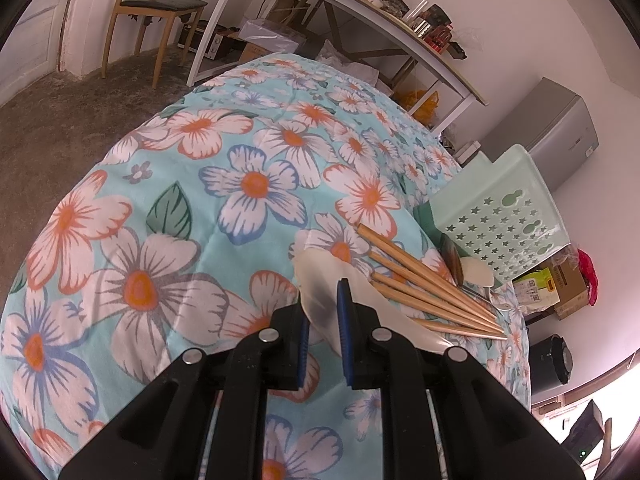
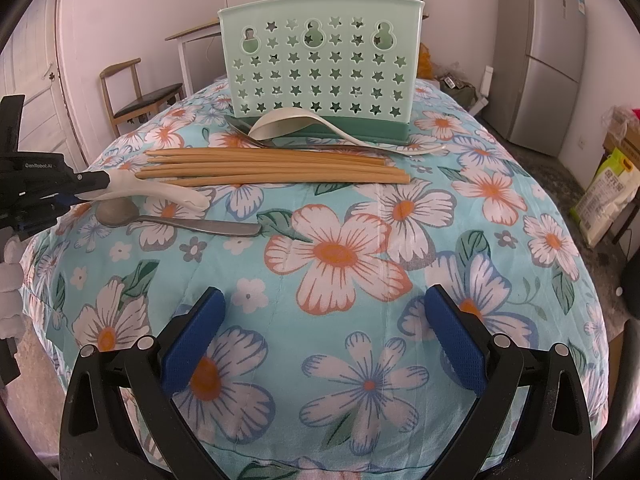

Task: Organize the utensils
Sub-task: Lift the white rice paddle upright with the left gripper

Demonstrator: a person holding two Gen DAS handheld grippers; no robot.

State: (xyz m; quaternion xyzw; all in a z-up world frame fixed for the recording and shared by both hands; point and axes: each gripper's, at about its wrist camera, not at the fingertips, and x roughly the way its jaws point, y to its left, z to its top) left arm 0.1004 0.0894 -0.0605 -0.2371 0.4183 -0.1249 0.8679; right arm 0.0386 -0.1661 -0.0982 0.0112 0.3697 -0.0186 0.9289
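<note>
Your left claw (image 2: 105, 185) is clamped on the white spoon (image 2: 160, 192) at its bowl end, handle sticking out over the tabletop (image 2: 360, 240). It's smooth, light and brittle, so it could pivot or slip; I'd hold it nearer the neck. Just below lies a metal spoon (image 2: 176, 220), stiff and thin, best pinched mid-handle. Next come the chopsticks (image 2: 272, 166), bundled, light and prone to rolling. Behind them another white spoon leans at the foot of the green holder (image 2: 320, 64), which stands empty. Your right claw (image 2: 324, 340) hangs apart, holding nothing.
</note>
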